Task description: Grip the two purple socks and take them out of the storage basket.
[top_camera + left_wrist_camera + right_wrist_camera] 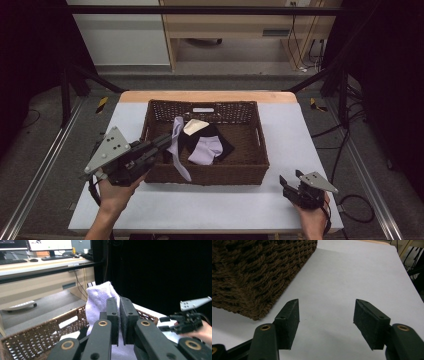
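The left gripper's [167, 141] fingers [112, 315] pinch a lavender sock [176, 145] that hangs over the wicker basket's [250, 172] left rim, while the right gripper [288, 181] rests on the white desk [210, 200], fingers [290, 320] apart and empty.

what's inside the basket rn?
In the basket: a lavender sock on a black cloth, plus a cream piece. The left tool holds another lavender sock over the rim. Anything beneath the cloth is covered.
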Available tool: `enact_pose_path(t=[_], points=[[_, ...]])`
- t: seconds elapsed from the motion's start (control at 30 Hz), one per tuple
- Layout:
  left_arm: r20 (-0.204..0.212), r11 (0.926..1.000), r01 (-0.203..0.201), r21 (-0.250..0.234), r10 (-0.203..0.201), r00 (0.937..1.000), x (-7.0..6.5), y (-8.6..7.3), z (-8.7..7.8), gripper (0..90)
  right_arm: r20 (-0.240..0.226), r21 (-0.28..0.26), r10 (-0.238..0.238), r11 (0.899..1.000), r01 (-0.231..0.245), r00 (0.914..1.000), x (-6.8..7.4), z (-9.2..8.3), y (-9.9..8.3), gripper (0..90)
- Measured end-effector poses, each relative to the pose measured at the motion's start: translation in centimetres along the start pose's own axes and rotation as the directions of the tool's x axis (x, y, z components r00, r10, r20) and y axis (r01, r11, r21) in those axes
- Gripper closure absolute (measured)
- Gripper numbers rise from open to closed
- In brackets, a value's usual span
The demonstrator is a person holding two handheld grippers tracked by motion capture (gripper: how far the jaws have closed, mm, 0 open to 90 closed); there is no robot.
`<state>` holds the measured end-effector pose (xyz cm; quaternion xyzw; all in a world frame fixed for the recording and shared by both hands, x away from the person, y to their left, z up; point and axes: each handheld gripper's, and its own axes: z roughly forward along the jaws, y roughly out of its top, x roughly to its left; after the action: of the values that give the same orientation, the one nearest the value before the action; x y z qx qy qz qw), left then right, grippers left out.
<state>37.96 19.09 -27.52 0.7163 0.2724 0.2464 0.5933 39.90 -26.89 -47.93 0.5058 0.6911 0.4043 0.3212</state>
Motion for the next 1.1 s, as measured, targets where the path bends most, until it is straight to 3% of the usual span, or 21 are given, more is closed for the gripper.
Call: enact_pose_path(t=[0.23, 0.43, 0.6, 0.77, 1.1], points=[[0.016, 0.9993, -0.017, 0.034, 0.017, 0.9997, -0.9, -1.6, -1.0, 85.3, 0.001, 0.004, 0.002, 1.000, -0.002, 1.0000, 0.0, 0.0, 0.0, 36.8], [0.036, 0.9967, -0.004, 0.081, 0.001, 0.9993, -1.5, -3.9, -1.0, 85.3, 0.003, 0.004, -0.002, 1.000, 0.002, 1.0000, 0.0, 0.0, -0.1, 36.5], [0.047, 0.9899, 0.014, 0.141, -0.021, 0.9987, -1.7, -6.3, -0.6, 85.3, 0.004, 0.010, 0.000, 1.000, 0.000, 1.0000, 0.0, 0.0, -0.1, 36.2], [0.054, 0.9764, 0.013, 0.216, -0.025, 0.9982, -2.2, -8.4, -0.2, 85.2, 0.005, 0.011, 0.000, 1.000, 0.000, 1.0000, 0.0, 0.0, -0.2, 36.4], [0.068, 0.9374, 0.023, 0.347, -0.049, 0.9965, -2.7, -12.2, 2.0, 85.2, 0.007, 0.022, 0.013, 1.000, -0.013, 0.9999, -0.2, 0.0, -0.4, 35.5]])
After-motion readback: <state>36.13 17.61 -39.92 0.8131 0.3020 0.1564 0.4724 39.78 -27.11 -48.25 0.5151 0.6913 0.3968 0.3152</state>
